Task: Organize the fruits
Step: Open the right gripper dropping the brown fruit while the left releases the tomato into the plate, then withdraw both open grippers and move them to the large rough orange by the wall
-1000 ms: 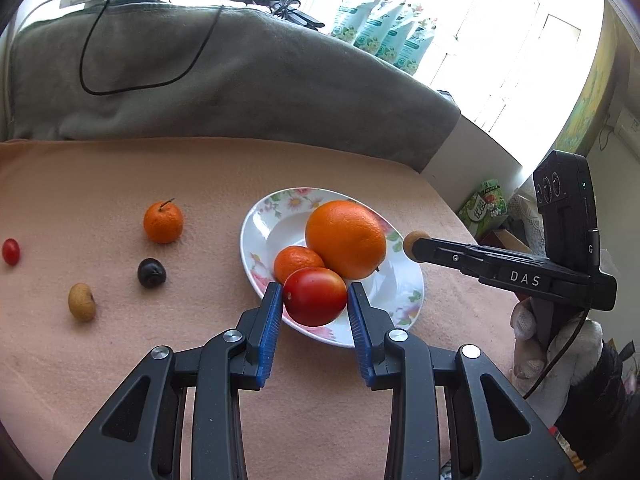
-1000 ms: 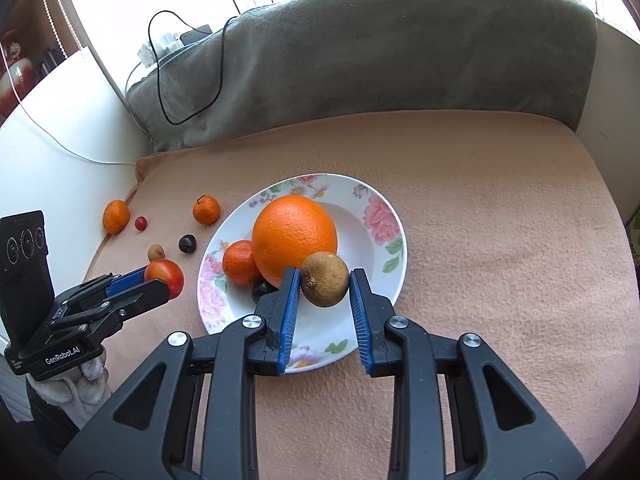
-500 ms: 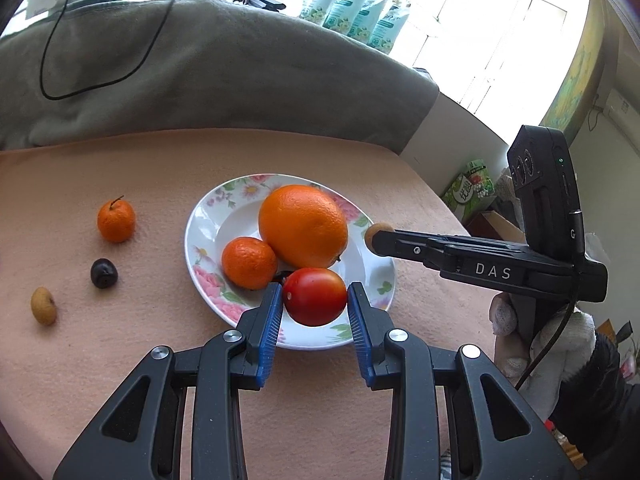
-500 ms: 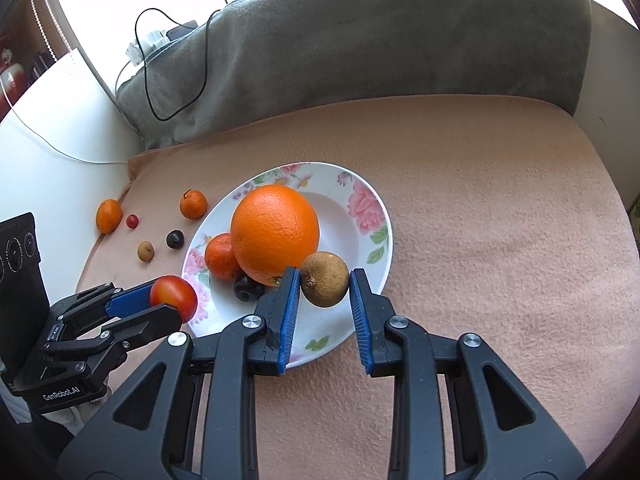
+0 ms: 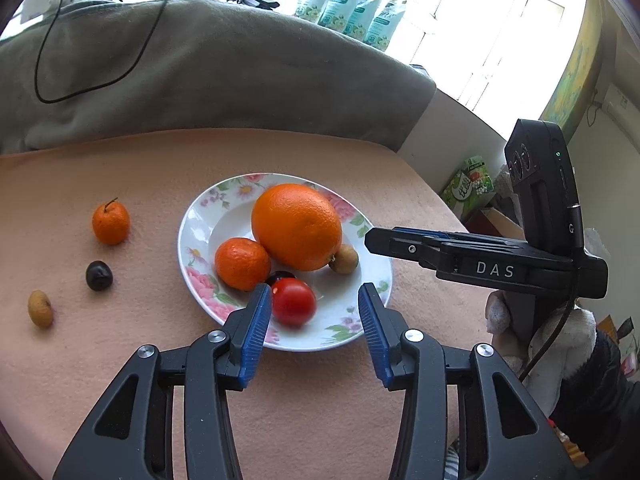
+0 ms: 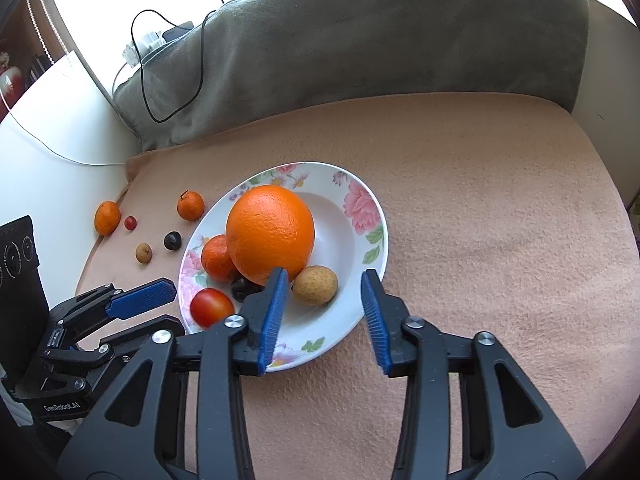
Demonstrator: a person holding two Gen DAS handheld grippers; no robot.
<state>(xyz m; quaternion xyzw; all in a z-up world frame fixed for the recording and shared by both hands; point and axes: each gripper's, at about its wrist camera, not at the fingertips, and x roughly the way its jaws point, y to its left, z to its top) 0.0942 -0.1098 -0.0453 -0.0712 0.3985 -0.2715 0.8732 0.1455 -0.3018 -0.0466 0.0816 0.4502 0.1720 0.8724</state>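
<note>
Both tongs have let go since half a sec ago: the tomato (image 5: 293, 307) and the brown fruit (image 6: 315, 285) now sit on the plate (image 5: 208, 216), no longer pinched. Left tongs (image 5: 311, 312) are spread, tomato just inside the left blade at the plate's near edge. Right tongs (image 6: 322, 298) are spread too, brown fruit between the blades, nearer the left one, resting vs. the big orange (image 6: 270, 234). Also on the plate: a small mandarin (image 5: 243, 263) and a dark berry (image 6: 241, 289), partly hidden.

Loose fruit lies off to the left of the plate on the peach cloth (image 5: 320, 420): a stemmed mandarin (image 5: 111, 223), a dark plum (image 5: 99, 275), a tan fruit (image 5: 40, 308), and, seen from the right cam only, another mandarin (image 6: 107, 217) plus a tiny red fruit (image 6: 130, 222) further left.

Key relation, as I read it: everything left to collect is on the left side, well apart from the right tongs w/ the plate in between, so the left tongs are the nearer pair. Tan fruit's long axis runs roughly near-far, so a straight-in approach should close across its narrow width.
</note>
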